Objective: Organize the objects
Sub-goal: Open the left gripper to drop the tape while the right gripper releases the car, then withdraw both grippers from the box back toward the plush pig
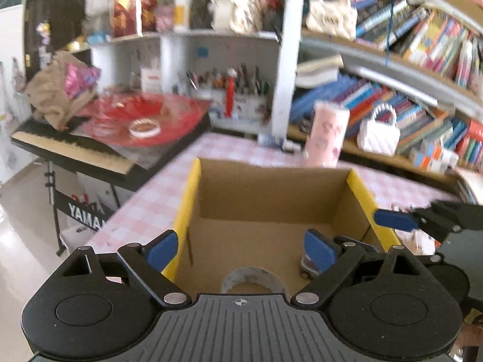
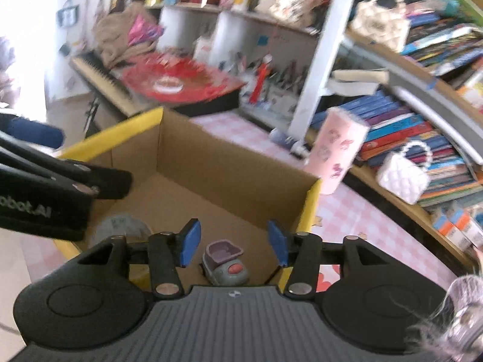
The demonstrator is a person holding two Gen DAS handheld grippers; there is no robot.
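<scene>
Both the left gripper [image 1: 241, 249] and right gripper [image 2: 234, 242] hover wide open and empty over the cardboard box [image 1: 271, 194], toy car [image 2: 225, 264] and tape roll [image 1: 253, 279] already inside; next likely fetching the pink cup [image 2: 336, 150] off the worktop [image 1: 157, 199].

Checked table [image 1: 151, 208] (pink-white) bears cardboard box [image 1: 271, 193] and pink tumbler [image 1: 327, 134].

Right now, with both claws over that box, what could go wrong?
1. Both open grippers, left and right, hang close together above the box; they might bump each other.
2. The pink tumbler stands just behind the box's far corner; nudging the box could topple it.
3. Anything dropped in might hit the toy car.
</scene>
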